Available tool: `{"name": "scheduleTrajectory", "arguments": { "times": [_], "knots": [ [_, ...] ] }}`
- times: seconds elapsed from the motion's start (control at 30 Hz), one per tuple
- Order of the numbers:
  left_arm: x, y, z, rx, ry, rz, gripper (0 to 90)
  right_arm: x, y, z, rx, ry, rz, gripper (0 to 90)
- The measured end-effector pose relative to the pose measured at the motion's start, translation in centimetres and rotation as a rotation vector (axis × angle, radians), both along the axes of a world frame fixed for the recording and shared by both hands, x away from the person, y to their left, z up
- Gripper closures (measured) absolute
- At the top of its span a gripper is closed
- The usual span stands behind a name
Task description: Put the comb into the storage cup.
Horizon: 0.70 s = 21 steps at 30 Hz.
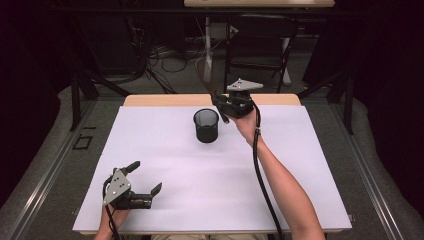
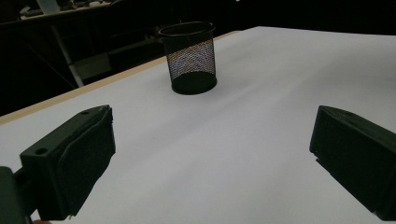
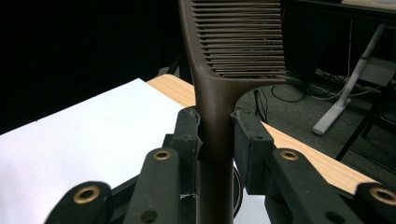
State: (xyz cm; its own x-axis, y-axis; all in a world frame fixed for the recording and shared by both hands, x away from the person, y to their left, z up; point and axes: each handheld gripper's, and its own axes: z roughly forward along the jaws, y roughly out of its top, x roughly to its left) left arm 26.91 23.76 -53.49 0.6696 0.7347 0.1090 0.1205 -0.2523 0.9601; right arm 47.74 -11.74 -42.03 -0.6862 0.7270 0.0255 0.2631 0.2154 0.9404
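Note:
A dark brown comb (image 1: 206, 75) (image 3: 233, 46) stands upright with its teeth end at the top, and my right gripper (image 1: 219, 103) (image 3: 215, 130) is shut on its handle. The gripper holds it in the air just behind and to the right of a black mesh cup (image 1: 206, 126) (image 2: 189, 58), which stands on the white table cover (image 1: 200, 175). The comb's handle end hangs down near the cup's rim. My left gripper (image 1: 146, 176) (image 2: 210, 154) rests low at the front left of the table, open, with nothing between its jaws.
A strip of wooden table edge (image 1: 165, 100) shows behind the white cover. Beyond the table are a dark chair (image 1: 260, 45), a white desk leg (image 1: 207, 50) and cables on the floor. The cover's middle and right side are bare.

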Motion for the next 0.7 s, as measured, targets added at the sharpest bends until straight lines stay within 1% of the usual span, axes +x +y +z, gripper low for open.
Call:
{"name": "scheduleTrajectory", "arguments": {
  "times": [0.07, 0.2, 0.43, 0.57, 0.7],
  "knots": [
    [0.00, 0.04, 0.02, 0.001, -0.001, 0.002, 0.4, 0.03, 0.03, -0.01, 0.004, -0.010, -0.008, 72.8],
    [-0.04, 0.10, 0.03, -0.002, -0.002, 0.006, 0.4, 0.16, -0.07, 0.03, 0.028, -0.024, -0.019, 72.8],
    [0.01, 0.15, 0.06, 0.001, -0.003, 0.004, 0.4, 0.48, 0.15, -0.30, 0.027, -0.024, -0.023, 72.8],
    [0.01, 0.16, 0.06, 0.002, -0.005, 0.005, 0.4, 0.58, 0.35, -0.31, 0.023, -0.040, -0.026, 72.8],
    [-0.01, 0.11, 0.05, 0.001, -0.003, 0.004, 0.4, 0.69, 0.50, -0.30, 0.037, -0.049, -0.031, 72.8]
  ]
}}
